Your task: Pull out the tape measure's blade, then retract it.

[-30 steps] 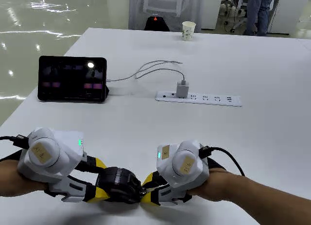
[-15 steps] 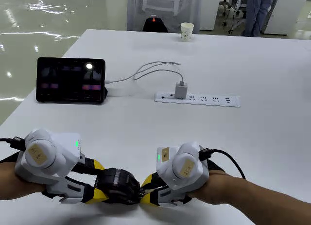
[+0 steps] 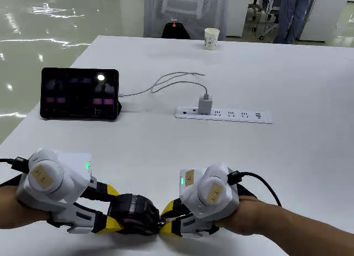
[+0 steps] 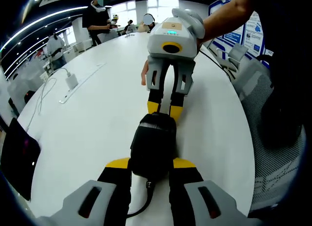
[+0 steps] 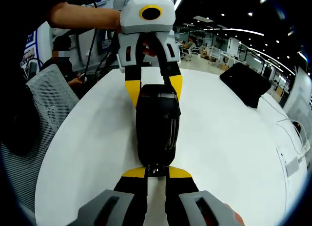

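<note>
Fingers (image 4: 118, 163) of the left gripper (image 4: 150, 163) squeeze the black tape measure (image 4: 153, 138) by its sides. The right gripper (image 5: 157, 172) faces it, its fingers (image 5: 134, 173) nearly together, pinching the end hook (image 5: 157, 170), which sits against the case. The tape measure lies on the white bench (image 3: 166, 145) near its front edge, between both grippers. A tablet (image 3: 79, 93), power strip (image 3: 224, 114) and paper cup (image 3: 211, 38) sit well behind.
</note>
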`<state>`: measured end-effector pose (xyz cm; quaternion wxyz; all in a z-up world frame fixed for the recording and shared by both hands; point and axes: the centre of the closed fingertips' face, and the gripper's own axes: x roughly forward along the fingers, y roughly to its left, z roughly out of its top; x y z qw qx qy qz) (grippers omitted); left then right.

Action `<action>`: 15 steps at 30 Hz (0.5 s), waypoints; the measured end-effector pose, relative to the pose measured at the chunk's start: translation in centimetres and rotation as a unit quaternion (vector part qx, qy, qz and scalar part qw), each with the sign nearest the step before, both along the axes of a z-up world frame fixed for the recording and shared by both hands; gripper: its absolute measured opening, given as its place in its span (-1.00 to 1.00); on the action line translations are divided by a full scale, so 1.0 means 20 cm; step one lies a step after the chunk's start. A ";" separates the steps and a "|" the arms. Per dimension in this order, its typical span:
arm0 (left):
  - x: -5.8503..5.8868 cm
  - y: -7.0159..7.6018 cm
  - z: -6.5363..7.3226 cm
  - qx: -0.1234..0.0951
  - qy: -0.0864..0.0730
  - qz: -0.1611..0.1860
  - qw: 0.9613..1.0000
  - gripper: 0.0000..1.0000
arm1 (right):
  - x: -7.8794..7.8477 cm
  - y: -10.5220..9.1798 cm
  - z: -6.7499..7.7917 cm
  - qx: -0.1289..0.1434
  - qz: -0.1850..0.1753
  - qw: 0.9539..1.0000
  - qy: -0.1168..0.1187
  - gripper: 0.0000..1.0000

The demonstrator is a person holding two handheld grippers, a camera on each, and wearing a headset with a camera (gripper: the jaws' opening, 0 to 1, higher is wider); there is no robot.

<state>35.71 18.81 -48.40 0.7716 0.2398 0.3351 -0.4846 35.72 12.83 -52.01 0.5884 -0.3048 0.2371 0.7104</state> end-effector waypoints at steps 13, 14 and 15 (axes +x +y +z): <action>0.00 0.00 0.00 0.003 0.001 -0.004 1.000 -0.54 | 0.01 -0.04 0.00 -0.003 0.001 1.000 0.001 -0.82; 0.00 0.00 0.00 0.004 0.000 -0.004 1.000 -0.54 | 0.01 -0.05 0.00 -0.003 0.001 1.000 0.001 -0.82; 0.00 0.00 0.00 0.004 0.000 -0.004 1.000 -0.54 | 0.01 -0.05 0.00 -0.003 0.001 1.000 0.001 -0.82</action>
